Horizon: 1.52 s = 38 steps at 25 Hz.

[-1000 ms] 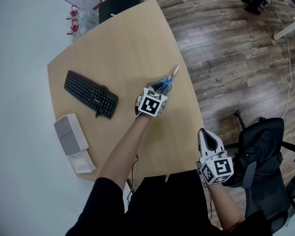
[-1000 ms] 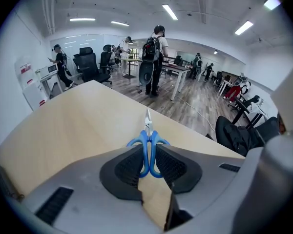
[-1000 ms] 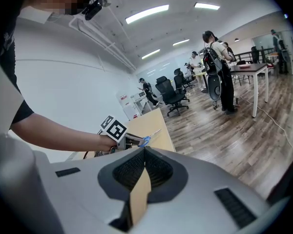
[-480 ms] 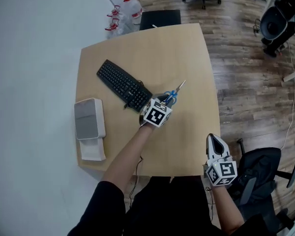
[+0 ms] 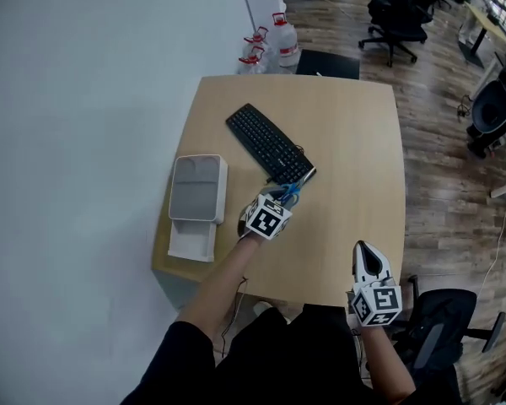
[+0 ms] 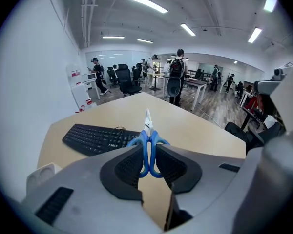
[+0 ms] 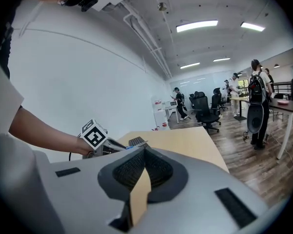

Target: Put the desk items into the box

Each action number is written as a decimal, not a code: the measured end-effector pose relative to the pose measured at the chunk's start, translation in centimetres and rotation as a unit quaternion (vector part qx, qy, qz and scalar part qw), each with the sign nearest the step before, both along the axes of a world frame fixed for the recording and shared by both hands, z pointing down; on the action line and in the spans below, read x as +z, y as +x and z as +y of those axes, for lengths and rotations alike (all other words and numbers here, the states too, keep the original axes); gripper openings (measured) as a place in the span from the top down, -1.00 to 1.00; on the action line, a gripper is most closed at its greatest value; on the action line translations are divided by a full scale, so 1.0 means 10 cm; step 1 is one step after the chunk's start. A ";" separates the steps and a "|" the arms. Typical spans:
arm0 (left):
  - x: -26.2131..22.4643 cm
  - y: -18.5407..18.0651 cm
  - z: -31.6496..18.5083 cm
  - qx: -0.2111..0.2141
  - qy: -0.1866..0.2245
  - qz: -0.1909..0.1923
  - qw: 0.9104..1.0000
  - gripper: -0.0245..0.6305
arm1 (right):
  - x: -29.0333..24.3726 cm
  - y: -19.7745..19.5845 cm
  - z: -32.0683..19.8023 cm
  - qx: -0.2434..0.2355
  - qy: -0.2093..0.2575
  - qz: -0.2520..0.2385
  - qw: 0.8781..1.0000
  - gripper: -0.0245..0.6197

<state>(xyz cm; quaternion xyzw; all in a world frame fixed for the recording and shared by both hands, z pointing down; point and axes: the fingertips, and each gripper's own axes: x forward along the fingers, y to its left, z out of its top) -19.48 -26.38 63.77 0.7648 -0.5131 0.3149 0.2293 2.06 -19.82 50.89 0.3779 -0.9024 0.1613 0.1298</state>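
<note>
**Scissors in hand, box waiting at the bench's left edge.** My left gripper (image 6: 148,151) has its jaws clenched on a pair of scissors (image 6: 147,130). It grips both blue plastic loops between ribbed black pads, and the short steel blades point forward past the tips.

In the head view the scissors hang over the pale wood-grain bench (image 5: 354,142), just beside the near end of the black keyboard (image 5: 270,143). The keyboard lies slantwise across the middle of the top.

The box (image 5: 197,190), a rounded grey-and-white rectangle, sits along the bench's left edge beside the plain white wall (image 5: 84,99). It is near my left gripper, on its left. A flat white slab (image 5: 191,241), perhaps its lid, lies touching the box's near end at the bench's corner.

My right gripper (image 5: 363,250) hovers over the bench's near edge, well apart from the scissors. Its jaws are closed together on nothing, and the smooth grey shells taper to a point.

A broad stretch of smooth top with rounded corners runs from the keyboard to the right-hand edge, giving room to move on that side.

Beyond the far edge stand clear water bottles (image 5: 274,40) with red handles. Black office chairs (image 5: 396,11) stand on the dark plank floor (image 5: 455,184). Another black chair (image 5: 443,336) stands close behind my right gripper, off the bench's near right corner.
</note>
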 end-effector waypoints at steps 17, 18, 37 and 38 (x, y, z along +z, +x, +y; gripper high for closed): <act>-0.08 -1.95 2.28 -0.112 0.022 0.008 0.993 0.67 | -0.10 -1.92 1.84 -0.123 0.023 0.008 0.992 0.74; -0.05 -2.02 2.38 -0.118 0.021 0.008 0.993 0.67 | -0.09 -2.00 1.90 -0.132 0.024 0.010 0.991 0.74; 0.69 -2.46 3.18 -0.106 -0.064 -0.006 0.992 0.67 | 0.18 -2.83 1.81 -0.208 0.012 0.035 0.977 0.74; 0.74 -2.48 3.19 -0.104 -0.070 -0.008 0.992 0.67 | 0.19 -2.86 1.77 -0.210 0.014 0.036 0.977 0.74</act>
